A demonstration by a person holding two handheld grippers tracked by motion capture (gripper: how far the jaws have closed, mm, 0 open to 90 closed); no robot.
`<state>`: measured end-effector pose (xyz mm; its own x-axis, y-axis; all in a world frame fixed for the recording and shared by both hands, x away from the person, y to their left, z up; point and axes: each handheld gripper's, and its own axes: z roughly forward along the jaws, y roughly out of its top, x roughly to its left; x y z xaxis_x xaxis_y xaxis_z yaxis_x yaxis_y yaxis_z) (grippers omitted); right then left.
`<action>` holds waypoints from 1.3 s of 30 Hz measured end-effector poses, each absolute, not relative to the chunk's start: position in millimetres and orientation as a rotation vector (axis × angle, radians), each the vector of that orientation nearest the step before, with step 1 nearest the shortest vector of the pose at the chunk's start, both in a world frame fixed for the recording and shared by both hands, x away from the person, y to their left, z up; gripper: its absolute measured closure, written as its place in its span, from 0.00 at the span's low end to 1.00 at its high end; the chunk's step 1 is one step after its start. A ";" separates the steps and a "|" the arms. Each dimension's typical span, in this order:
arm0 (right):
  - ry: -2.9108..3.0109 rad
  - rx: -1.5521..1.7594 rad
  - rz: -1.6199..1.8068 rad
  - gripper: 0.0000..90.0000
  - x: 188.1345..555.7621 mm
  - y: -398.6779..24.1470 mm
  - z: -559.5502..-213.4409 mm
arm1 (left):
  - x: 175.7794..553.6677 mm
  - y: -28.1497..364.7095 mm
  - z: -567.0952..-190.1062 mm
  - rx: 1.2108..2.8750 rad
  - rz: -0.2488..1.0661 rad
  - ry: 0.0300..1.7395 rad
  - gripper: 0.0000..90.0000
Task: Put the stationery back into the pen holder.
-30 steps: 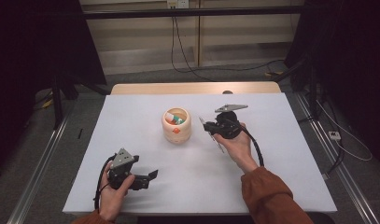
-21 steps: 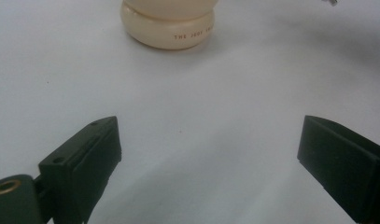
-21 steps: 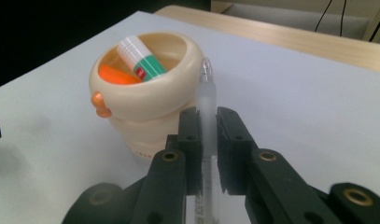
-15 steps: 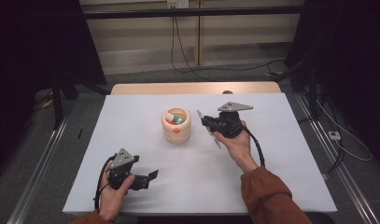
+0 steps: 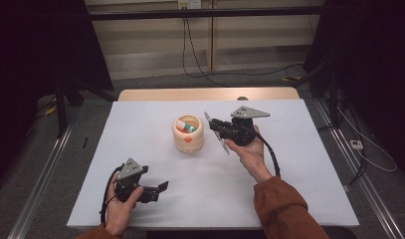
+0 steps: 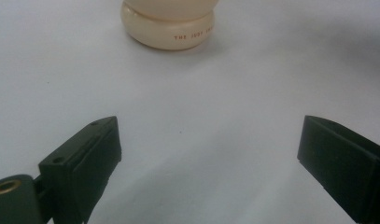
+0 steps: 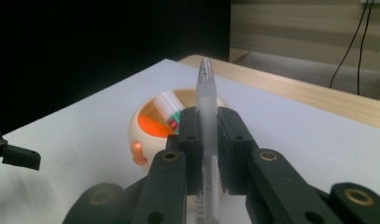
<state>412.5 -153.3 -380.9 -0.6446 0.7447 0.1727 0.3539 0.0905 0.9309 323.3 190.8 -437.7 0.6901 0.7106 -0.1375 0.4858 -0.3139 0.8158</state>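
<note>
Here, at the centre of the high view, the right gripper point(image 5: 216, 130) clamps a pale pen point(image 7: 207, 135) between its jaws, just right of a cream pot point(image 5: 188, 133) on the white table point(image 5: 299, 169); the pot holds an orange item and a white tube. At lower left, the left gripper point(image 5: 160, 188) rests low over the table, jaws wide apart and empty.

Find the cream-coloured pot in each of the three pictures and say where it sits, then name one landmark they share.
High view: the cream pot stands mid-table, just left of the right claw.
Left gripper view: its base sits at the top edge, beyond the open jaws.
Right gripper view: it lies left of centre, behind the pen clamped in the jaws.
Shared landmark: the white table top.
</note>
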 end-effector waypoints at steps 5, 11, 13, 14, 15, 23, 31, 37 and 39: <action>2.016 1.037 1.611 0.90 413.0 -148.7 -373.7 | 323.3 190.6 -437.9 1.977 0.306 0.922 0.07; 1.982 0.990 1.646 0.90 417.9 -143.2 -366.2 | 323.3 191.0 -438.0 1.976 0.305 0.923 0.07; 1.978 0.989 1.648 0.90 420.3 -141.1 -364.3 | 323.4 191.4 -437.7 1.977 0.307 0.923 0.07; 1.975 0.986 1.649 0.90 421.8 -140.3 -363.5 | 323.4 191.5 -437.7 1.978 0.307 0.923 0.07; 1.973 0.990 1.650 0.90 423.0 -139.2 -362.4 | 323.4 191.5 -437.7 1.978 0.307 0.923 0.07; 1.963 0.929 1.653 0.90 430.4 -131.4 -353.7 | 323.5 192.1 -437.8 1.973 0.308 0.926 0.07; 1.953 0.946 1.679 0.90 440.0 -126.9 -350.3 | 323.2 192.3 -437.3 1.975 0.308 0.923 0.07; 1.936 0.978 1.690 0.90 447.4 -123.7 -350.4 | 322.9 192.4 -437.0 1.971 0.306 0.921 0.07; 1.931 0.979 1.699 0.90 449.4 -122.1 -350.9 | 322.9 192.5 -437.0 1.972 0.306 0.921 0.07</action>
<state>449.4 -122.1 -350.9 -0.6814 0.7150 0.1561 0.2460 0.0228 0.9690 322.9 192.5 -437.0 0.6904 0.7096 -0.1411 0.4842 -0.3082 0.8189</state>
